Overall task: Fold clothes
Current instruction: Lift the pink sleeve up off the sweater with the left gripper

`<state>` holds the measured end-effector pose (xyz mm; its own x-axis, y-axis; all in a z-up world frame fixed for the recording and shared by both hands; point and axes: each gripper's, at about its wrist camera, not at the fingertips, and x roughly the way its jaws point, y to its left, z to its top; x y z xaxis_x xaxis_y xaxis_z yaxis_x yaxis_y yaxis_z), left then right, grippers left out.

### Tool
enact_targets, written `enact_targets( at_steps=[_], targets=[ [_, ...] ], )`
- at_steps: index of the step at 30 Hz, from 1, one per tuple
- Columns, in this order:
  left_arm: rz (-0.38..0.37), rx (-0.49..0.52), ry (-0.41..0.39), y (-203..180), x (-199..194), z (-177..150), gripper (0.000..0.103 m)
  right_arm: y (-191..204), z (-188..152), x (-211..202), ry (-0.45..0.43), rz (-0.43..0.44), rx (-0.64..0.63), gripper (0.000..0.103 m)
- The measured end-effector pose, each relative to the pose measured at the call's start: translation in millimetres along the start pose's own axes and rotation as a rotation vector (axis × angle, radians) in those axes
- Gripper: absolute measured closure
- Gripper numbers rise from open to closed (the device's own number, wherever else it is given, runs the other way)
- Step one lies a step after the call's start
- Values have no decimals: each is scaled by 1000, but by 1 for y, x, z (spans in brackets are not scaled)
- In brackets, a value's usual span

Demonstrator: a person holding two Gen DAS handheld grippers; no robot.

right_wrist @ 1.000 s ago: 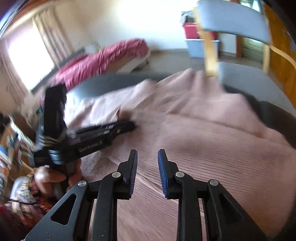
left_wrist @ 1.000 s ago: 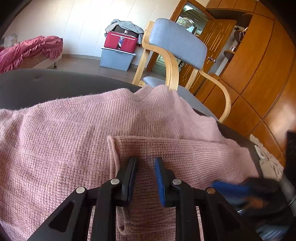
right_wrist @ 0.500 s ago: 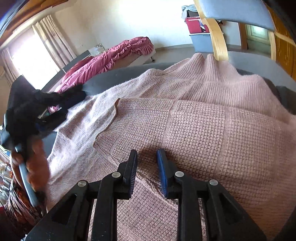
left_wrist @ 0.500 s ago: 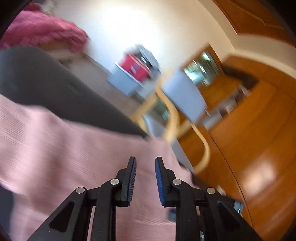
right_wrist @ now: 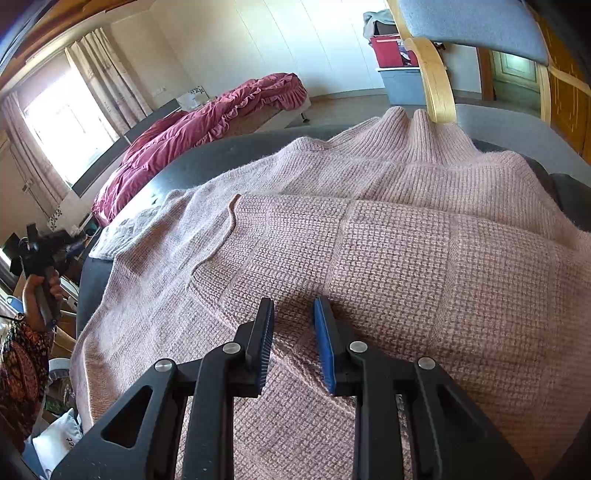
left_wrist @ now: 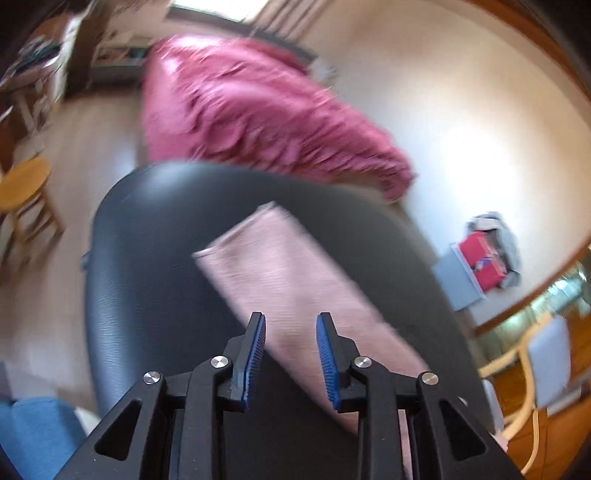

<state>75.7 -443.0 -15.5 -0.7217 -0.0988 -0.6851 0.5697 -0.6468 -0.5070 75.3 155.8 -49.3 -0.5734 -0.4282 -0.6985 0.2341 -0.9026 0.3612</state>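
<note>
A pink knit sweater [right_wrist: 369,229] lies spread on a dark grey table [right_wrist: 207,158], with one sleeve folded across its body. My right gripper [right_wrist: 293,332] is open and empty, low over the folded sleeve. In the blurred left wrist view, my left gripper [left_wrist: 290,354] is open and empty above the sweater's other sleeve [left_wrist: 291,273], which lies stretched out on the table [left_wrist: 155,258]. The left gripper also shows in the right wrist view [right_wrist: 40,254], held in a hand off the table's left end.
A wooden armchair with grey cushions [right_wrist: 476,33] stands behind the table. A bed with a magenta cover [right_wrist: 207,125] is further back. A grey bin with a red bag [right_wrist: 395,62] is by the wall. A wooden stool [left_wrist: 22,184] stands on the left.
My left gripper has pulled off the folded sleeve and swung far left, now facing the outstretched sleeve. My right gripper has lowered over the folded sleeve and stayed there.
</note>
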Motion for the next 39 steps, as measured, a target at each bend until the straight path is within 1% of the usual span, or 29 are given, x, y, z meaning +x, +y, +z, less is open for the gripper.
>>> enact_targets(
  at_steps=[10,14,16,17,18,19,21,29,31,39],
  targets=[
    [6,-104,29,16,28,6,74,5,3,7,0,0,1,78],
    [41,-85,-26,10,36,12,74,6,3,7,0,1,2,78],
    [106,-4,-47,-1,41,10,79,6,3,8,0,2,2,78],
    [142,44,-54,-8,44,9,83,6,3,8,0,2,3,78],
    [186,111,-46,-18,49,7,91,6,3,8,0,2,3,78],
    [189,135,-40,-24,50,6,95,6,3,8,0,2,3,78],
    [195,182,-33,-35,51,4,97,5,3,8,0,4,4,78],
    [176,295,-140,-72,27,-5,98,4,3,7,0,10,8,78],
    [154,322,-164,-85,19,-8,98,4,3,7,0,10,9,78],
    [12,487,-206,-156,-23,-53,98,1,3,5,0,16,13,78]
  ],
)
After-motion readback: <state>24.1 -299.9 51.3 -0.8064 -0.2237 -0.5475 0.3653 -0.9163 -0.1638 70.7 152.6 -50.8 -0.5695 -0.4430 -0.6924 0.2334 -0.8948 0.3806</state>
